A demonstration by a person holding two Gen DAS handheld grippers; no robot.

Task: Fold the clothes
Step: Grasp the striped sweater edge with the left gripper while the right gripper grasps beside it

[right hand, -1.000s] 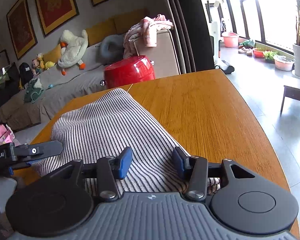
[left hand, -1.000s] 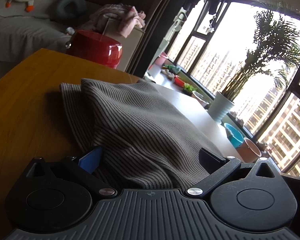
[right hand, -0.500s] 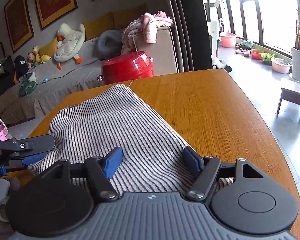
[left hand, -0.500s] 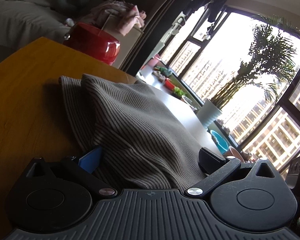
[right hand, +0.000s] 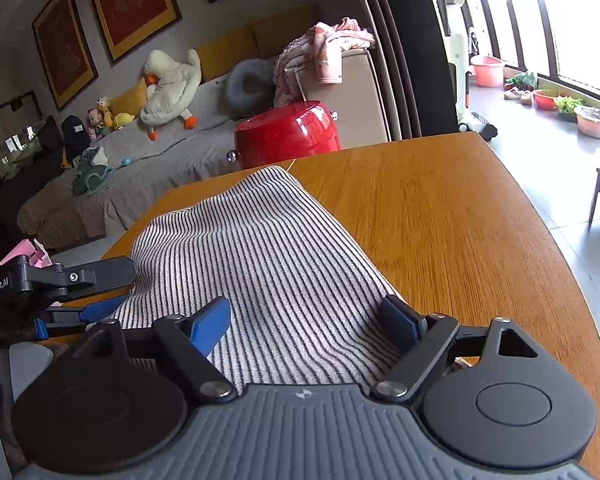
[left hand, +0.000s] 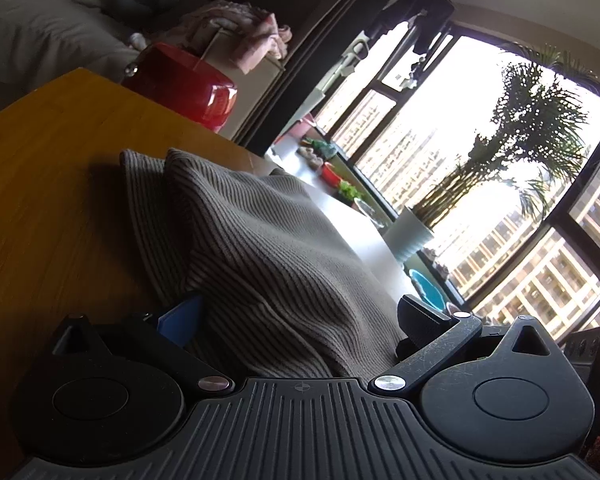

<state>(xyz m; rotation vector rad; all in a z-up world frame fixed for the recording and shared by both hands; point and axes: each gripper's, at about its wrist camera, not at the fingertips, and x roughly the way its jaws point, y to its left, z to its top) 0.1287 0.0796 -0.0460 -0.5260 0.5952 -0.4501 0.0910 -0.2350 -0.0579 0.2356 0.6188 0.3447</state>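
A folded grey-and-white striped garment point(right hand: 256, 256) lies on the wooden table point(right hand: 440, 216). In the left wrist view the garment point(left hand: 268, 248) looks darker and doubled over, its near edge running between my fingers. My left gripper point(left hand: 296, 320) is open wide with the cloth's near edge between its jaws. My right gripper point(right hand: 308, 316) is open wide too, with the cloth's near edge lying between its blue pads. The left gripper also shows in the right wrist view point(right hand: 96, 292) at the cloth's left edge.
A red pot-shaped object point(right hand: 288, 132) stands just past the table's far edge. A grey sofa point(right hand: 140, 160) with plush toys lies behind. Large windows, a potted palm point(left hand: 412, 232) and tubs are on the right side.
My right gripper has opened wider, its jaws spreading apart over the cloth. The left wrist view has tilted and shifted slightly; the garment stays where it lay.
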